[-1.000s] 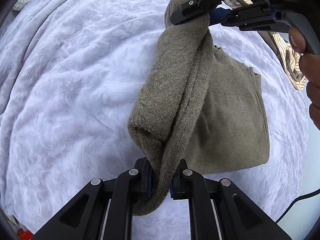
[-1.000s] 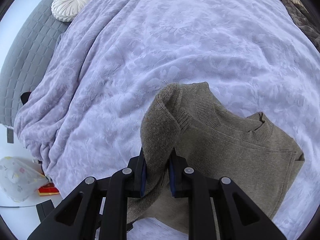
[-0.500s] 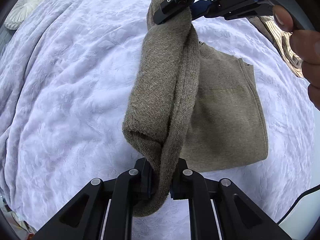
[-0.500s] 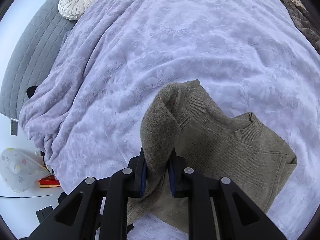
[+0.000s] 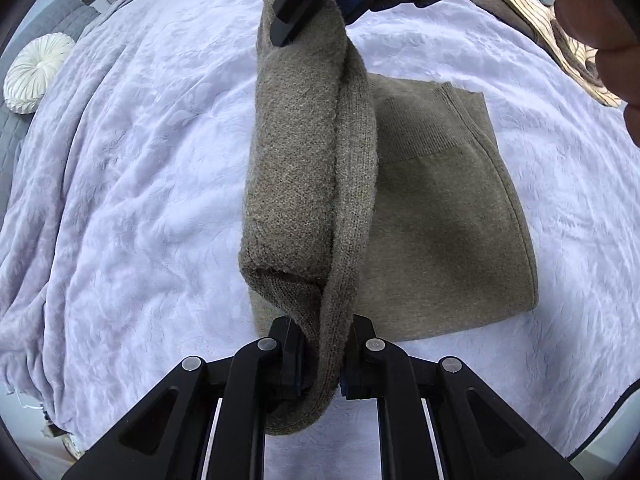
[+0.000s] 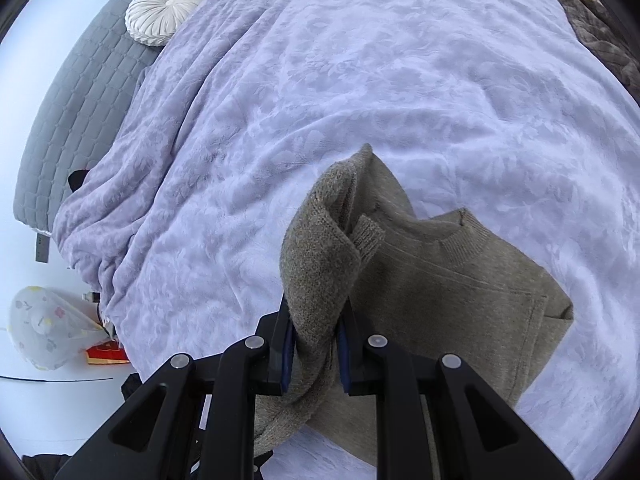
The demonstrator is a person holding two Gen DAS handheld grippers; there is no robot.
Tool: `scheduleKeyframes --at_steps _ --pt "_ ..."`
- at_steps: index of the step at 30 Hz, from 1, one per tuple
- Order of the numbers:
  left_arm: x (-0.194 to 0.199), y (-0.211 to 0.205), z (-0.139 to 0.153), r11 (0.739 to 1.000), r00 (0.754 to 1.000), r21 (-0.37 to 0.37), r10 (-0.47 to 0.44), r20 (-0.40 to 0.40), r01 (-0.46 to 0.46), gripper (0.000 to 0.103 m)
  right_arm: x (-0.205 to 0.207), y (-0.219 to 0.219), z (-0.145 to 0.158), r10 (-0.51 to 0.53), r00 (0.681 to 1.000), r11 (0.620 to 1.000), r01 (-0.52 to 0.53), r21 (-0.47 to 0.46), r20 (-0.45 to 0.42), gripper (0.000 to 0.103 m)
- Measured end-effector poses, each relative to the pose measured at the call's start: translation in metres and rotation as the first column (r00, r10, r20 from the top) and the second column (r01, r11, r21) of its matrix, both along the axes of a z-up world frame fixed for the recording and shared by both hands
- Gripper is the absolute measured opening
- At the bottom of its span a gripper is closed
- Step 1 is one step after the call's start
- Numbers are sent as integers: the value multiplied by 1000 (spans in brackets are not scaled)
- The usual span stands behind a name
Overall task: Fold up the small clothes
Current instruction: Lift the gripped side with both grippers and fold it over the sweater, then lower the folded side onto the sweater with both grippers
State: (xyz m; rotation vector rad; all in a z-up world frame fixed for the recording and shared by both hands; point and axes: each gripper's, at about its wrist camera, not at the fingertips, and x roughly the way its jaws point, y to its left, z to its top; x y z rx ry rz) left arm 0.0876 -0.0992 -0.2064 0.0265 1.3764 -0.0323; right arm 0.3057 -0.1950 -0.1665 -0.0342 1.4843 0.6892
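Note:
An olive-brown knit sweater (image 5: 440, 216) lies on a white plush bedspread (image 5: 132, 200). Its left side is lifted into a taut roll (image 5: 304, 168) held between both grippers. My left gripper (image 5: 322, 356) is shut on the lower end of the roll. My right gripper (image 5: 320, 12) shows at the top of the left wrist view, shut on the upper end. In the right wrist view the right gripper (image 6: 316, 340) pinches the sweater (image 6: 452, 296) near the shoulder, beside the ribbed collar (image 6: 464, 240).
A round white pleated cushion (image 6: 168, 12) sits on the grey quilted headboard (image 6: 64, 92). Other clothes (image 6: 592, 24) lie at the far right of the bed. A patterned lampshade (image 6: 44, 332) and a red item stand off the bed's left edge.
Both grippers have carried the held side of the sweater a little to the right over its body. The left wrist view has tilted up, bringing the cushion into sight.

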Motion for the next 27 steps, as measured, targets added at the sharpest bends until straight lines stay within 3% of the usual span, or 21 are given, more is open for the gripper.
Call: scheduleKeyframes --at_steps 12,27 --pt "-1 -39 4 999 999 30 -37 -8 37 13 0 -50 1 -81 997 996 82 32 -13 19" --pt "1 -66 5 997 997 41 -70 -27 72 13 3 -84 -2 -107 994 991 109 73 -29 18"
